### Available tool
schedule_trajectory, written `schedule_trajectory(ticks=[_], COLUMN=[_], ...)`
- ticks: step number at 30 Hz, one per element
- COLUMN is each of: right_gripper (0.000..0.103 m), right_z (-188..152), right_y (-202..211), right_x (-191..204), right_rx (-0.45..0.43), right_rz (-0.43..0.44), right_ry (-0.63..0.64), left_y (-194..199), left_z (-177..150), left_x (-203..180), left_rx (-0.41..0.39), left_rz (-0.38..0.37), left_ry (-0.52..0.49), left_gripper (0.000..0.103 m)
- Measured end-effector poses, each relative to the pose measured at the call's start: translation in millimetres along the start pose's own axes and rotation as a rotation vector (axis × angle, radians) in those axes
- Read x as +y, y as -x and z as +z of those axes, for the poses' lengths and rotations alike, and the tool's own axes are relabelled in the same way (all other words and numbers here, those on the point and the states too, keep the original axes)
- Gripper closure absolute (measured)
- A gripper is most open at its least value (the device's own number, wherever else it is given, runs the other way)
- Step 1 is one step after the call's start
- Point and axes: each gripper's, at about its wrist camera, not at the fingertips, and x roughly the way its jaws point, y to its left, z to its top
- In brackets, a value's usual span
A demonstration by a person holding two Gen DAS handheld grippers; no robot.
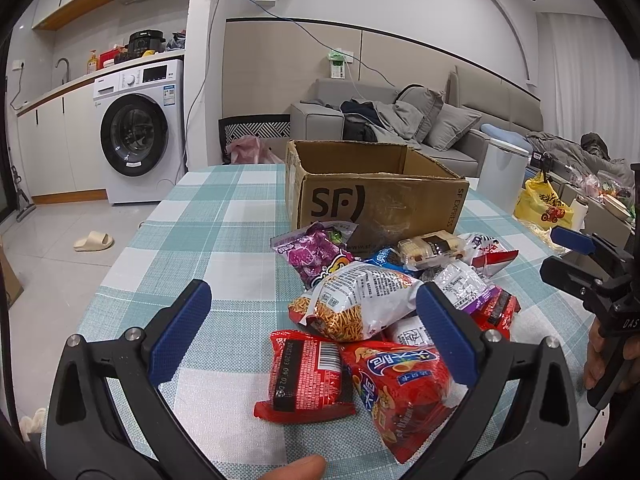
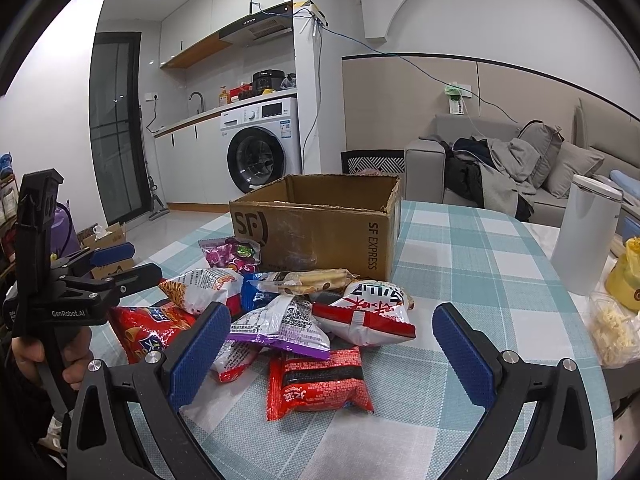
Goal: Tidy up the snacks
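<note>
A heap of several snack packets lies on the checked tablecloth in front of an open cardboard box (image 1: 376, 192) (image 2: 320, 228) marked SF. Nearest in the left wrist view are a red packet (image 1: 306, 376) and a red chip bag (image 1: 400, 392), with a white noodle-snack bag (image 1: 356, 300) behind. My left gripper (image 1: 312, 328) is open above these, nothing between its fingers. My right gripper (image 2: 328, 340) is open too, hovering over a red packet (image 2: 318, 384), a purple-edged white bag (image 2: 280, 324) and a red-and-white bag (image 2: 368, 312). Each gripper shows at the other view's edge.
A white cylindrical bin (image 2: 584, 236) stands by the table's right side, with a yellow bag (image 2: 628, 272) and a clear food container (image 2: 612, 332) near it. Bare tablecloth (image 1: 208, 216) stretches left of the box. A washing machine (image 1: 140, 132) and sofa (image 1: 420, 120) stand behind.
</note>
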Motion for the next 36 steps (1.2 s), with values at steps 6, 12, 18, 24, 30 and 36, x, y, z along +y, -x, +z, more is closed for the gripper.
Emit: schedule_trajectory(ticks=[6, 12, 18, 24, 30, 36], right_gripper=[0.0, 0.0, 0.0, 0.0, 0.0, 0.0], right_z=[0.0, 0.0, 1.9, 3.0, 6.0, 10.3], right_y=[0.0, -0.4, -2.7, -11.1, -12.9, -16.6], right_x=[0.9, 1.1, -3.0, -8.9, -6.9, -10.1], right_rx=[0.001, 0.005, 0.019, 0.058, 0.091, 0.147], right_rz=[0.002, -0.002, -0.025, -0.052, -0.049, 0.0], right_ry=[-0.002, -0.001, -0.011, -0.036, -0.023, -0.057], left_y=[-1.7, -2.7, -3.0, -2.6, 2.8, 9.0], left_z=[-2.1, -1.9, -1.9, -2.0, 0.3, -4.0], left_x=[-0.6, -3.2, 2.0, 3.4, -3.2, -7.1], left_rx=[0.007, 0.008, 0.03, 0.047, 0.069, 0.104], left_rz=[-0.018, -0.025, -0.025, -0.032, -0.054, -0.095], left_ry=[-0.003, -0.013, 0.011, 0.013, -0.016, -0.022], left_gripper=[0.001, 0.001, 0.001, 0.001, 0.001, 0.001])
